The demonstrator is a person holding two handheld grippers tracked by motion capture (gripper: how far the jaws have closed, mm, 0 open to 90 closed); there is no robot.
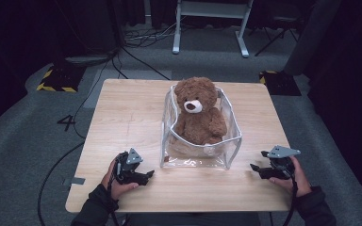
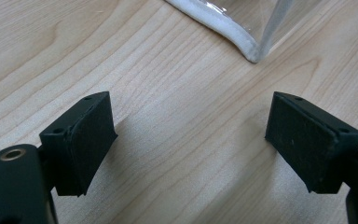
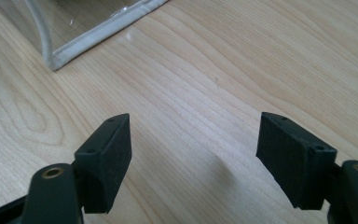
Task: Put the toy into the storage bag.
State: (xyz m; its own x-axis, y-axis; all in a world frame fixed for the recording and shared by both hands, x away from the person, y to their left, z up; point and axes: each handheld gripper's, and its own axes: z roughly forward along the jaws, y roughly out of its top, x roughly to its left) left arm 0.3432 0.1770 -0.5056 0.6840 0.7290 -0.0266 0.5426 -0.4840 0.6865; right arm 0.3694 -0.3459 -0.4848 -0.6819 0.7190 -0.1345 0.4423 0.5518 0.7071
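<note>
Sitting in a see-through bag (image 1: 201,150) in the middle of the wooden table (image 1: 122,117) is a brown teddy bear (image 1: 199,113) (its head pokes out the top). The left gripper (image 1: 146,176) and right gripper (image 1: 256,168) rest near the bag's front corners, jaws wide apart, holding nothing.

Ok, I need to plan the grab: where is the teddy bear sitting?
In the high view the brown teddy bear sits upright inside the clear bag at the table's middle, beyond and between both grippers.
</note>
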